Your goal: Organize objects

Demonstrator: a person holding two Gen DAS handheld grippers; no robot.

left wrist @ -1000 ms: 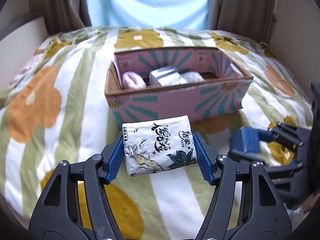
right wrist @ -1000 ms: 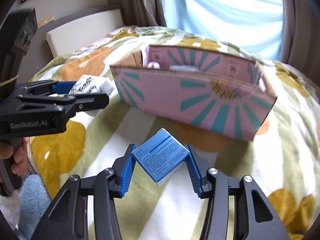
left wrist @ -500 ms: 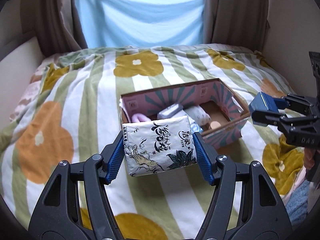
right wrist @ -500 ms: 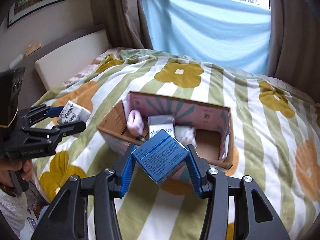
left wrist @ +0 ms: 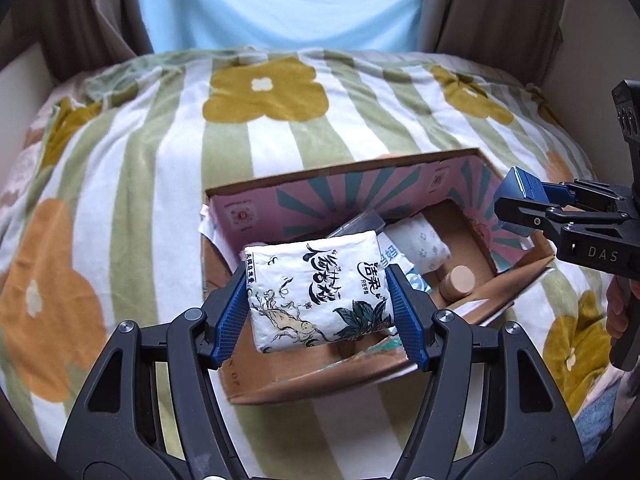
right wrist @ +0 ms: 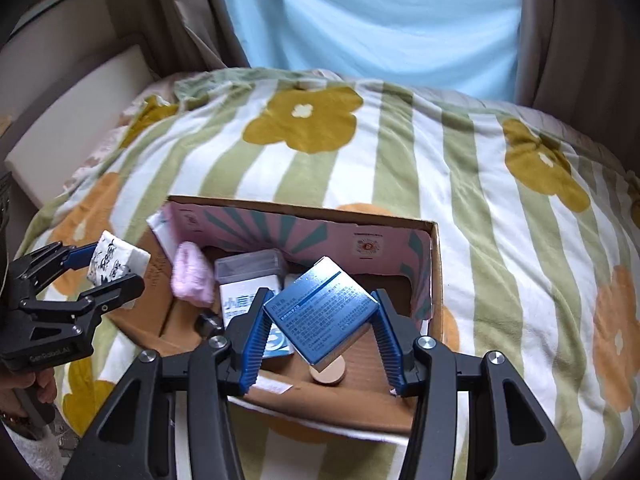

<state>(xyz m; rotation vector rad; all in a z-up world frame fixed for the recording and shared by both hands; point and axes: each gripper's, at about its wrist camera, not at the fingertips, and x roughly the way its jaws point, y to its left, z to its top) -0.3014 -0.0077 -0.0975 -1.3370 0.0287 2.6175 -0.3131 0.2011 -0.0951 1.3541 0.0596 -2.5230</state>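
My left gripper (left wrist: 318,312) is shut on a white tissue pack (left wrist: 318,290) with black script and holds it above the left half of the open cardboard box (left wrist: 360,184). It also shows in the right wrist view (right wrist: 114,258). My right gripper (right wrist: 320,334) is shut on a blue box (right wrist: 322,314), tilted, above the right half of the cardboard box (right wrist: 434,264). The blue box also shows in the left wrist view (left wrist: 520,190). Inside lie a pink soft item (right wrist: 192,274), a white carton (right wrist: 248,284), a white pouch (left wrist: 424,238) and a round beige cap (left wrist: 460,280).
The box sits on a bed with a green-striped, flower-print blanket (left wrist: 160,168). A blue sheet (right wrist: 372,28) and brown curtains (left wrist: 488,8) hang behind. A white headboard panel (right wrist: 80,120) runs along the left.
Both grippers have risen and moved forward over the box with their loads. The views now look down into the box instead of at its front wall.
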